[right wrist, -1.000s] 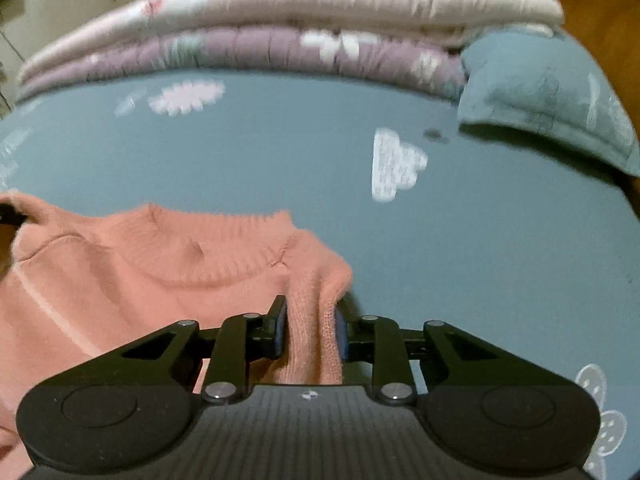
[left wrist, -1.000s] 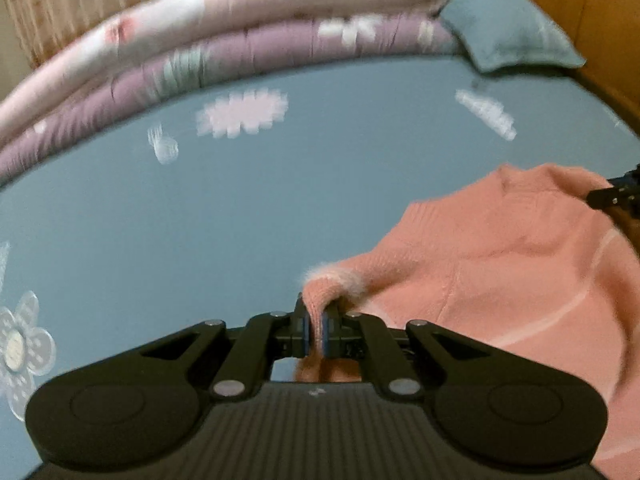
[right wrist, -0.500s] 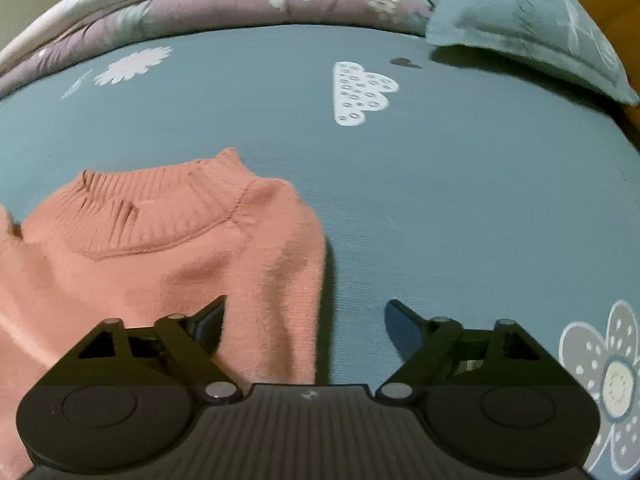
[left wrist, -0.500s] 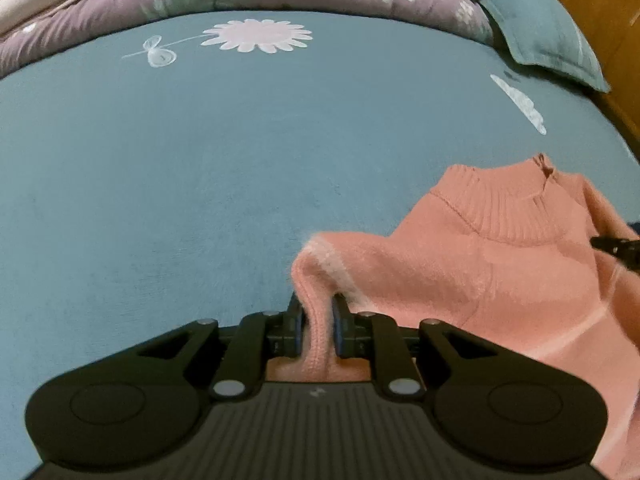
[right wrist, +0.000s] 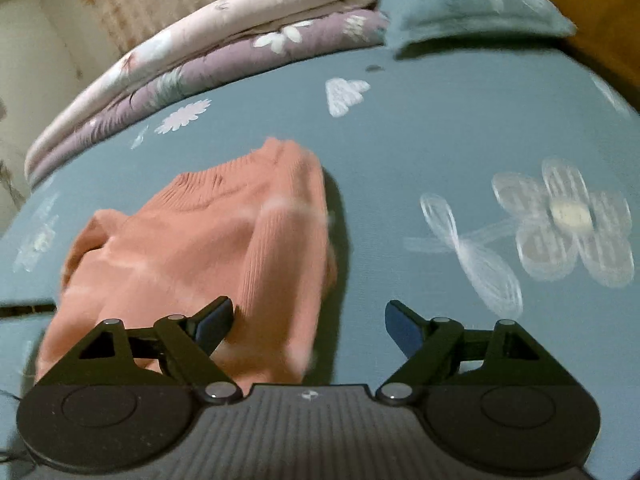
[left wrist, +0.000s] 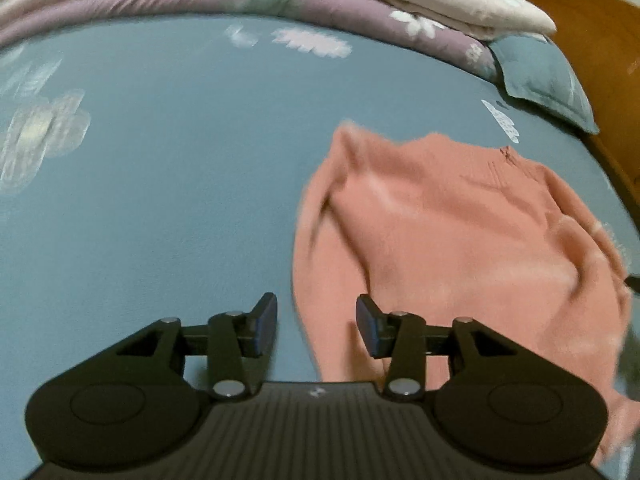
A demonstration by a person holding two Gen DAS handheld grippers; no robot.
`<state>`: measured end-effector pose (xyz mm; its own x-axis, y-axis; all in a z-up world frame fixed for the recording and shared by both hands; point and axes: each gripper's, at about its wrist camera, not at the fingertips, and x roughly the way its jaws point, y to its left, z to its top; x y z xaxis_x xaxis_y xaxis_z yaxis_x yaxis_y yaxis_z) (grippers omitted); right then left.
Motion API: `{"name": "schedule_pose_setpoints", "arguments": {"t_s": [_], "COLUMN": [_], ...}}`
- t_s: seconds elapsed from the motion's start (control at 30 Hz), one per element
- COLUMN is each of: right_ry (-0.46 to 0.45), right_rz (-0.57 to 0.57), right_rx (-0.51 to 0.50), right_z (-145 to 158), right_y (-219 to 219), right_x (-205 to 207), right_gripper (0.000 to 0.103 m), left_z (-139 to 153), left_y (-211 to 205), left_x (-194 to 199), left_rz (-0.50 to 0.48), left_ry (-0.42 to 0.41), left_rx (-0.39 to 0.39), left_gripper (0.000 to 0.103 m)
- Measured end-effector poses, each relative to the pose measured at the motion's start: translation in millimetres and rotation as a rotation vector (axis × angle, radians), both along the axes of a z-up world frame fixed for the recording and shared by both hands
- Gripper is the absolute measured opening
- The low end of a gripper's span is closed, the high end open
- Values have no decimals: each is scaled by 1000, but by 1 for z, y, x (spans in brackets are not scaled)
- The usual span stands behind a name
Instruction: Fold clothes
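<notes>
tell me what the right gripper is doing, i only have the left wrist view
Observer: The right gripper is open, holding nothing; the sweater lies flat under it.
Operator: is the sweater between its fingers
Observer: Partly. The sweater's right edge sits in the gap, nearer the left finger, unpinched.
Operator: anything on the bed right of the sweater
Observer: Only the bedsheet with a big printed flower; no other clothes.
</notes>
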<state>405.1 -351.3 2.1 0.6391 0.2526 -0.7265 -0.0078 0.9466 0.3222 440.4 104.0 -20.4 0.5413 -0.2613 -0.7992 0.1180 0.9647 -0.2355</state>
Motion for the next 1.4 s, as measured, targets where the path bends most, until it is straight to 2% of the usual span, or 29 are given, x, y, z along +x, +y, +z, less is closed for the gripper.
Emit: {"name": "schedule_pose_setpoints", "arguments": {"t_s": [0.07,0.13,0.3,0.43,0.67,0.73,0.77,0.97,1.07,1.4], "right_ry": [28,42,34,37,72,68,65,51,52,80], "right_rz": [-20,-12,19,49,110,129,139,196,220,402], "right_rx": [17,-15,26,47,42,54,61,99,128,216], "right_z": [-6,-8,-4,-3,-17,-20,-22,-31,-36,-44], "right_y": [-2,3,10,16,22,22,23,23,18,-13], "right_x": [-21,-37,-65,-84,-111,-114,-115,-123,-117,-132], "right_gripper": [88,88,88,88,88,83,74,70,59,60], "left_z": [-8,-14,-16,-9,2,7,9,25,32,43], "left_y": [4,7,4,-5,-20,-23,-25,-41,-53,-88], "left_x": [-23,-42,-67,-78,-98,-103,-105,-117,-119,-134], "left_rz": [25,44,58,38,2,-7,-12,-60,-85,-143], "left_ry": [31,55,60,47,24,12,6,-33,-49,-64], "left_rx": [-36,-72,-126,-98,-51,-42,-38,-4,8,36], "left_gripper": [43,43,43,44,44,45,45,49,49,56]}}
